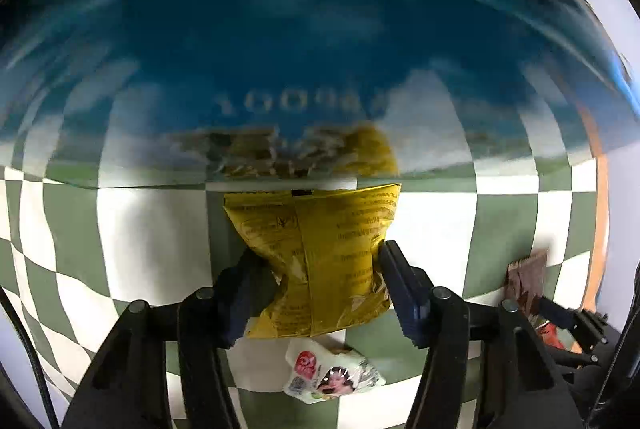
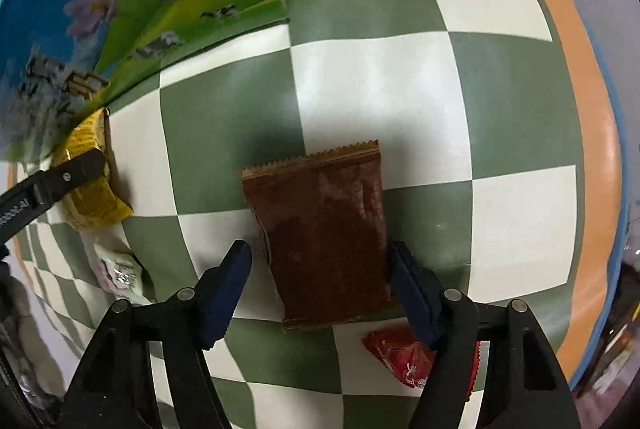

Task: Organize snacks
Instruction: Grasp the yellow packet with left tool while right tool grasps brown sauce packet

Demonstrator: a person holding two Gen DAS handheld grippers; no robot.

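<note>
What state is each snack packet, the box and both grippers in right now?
yellow packet: lying flat on the checked cloth, pinched at both sides
left gripper: shut on the yellow packet
brown packet: lying flat, sealed, between the jaws
right gripper: one pad touching, the other clear, so open
white packet: lying loose, untouched
red packet: lying loose, partly hidden
blue box: standing beside the yellow packet

Left gripper: pads pressed into both sides of yellow snack packet, pinching its waist, on green-and-white checkered cloth. Blue printed box far. White packet near. Brown packet right.
</note>
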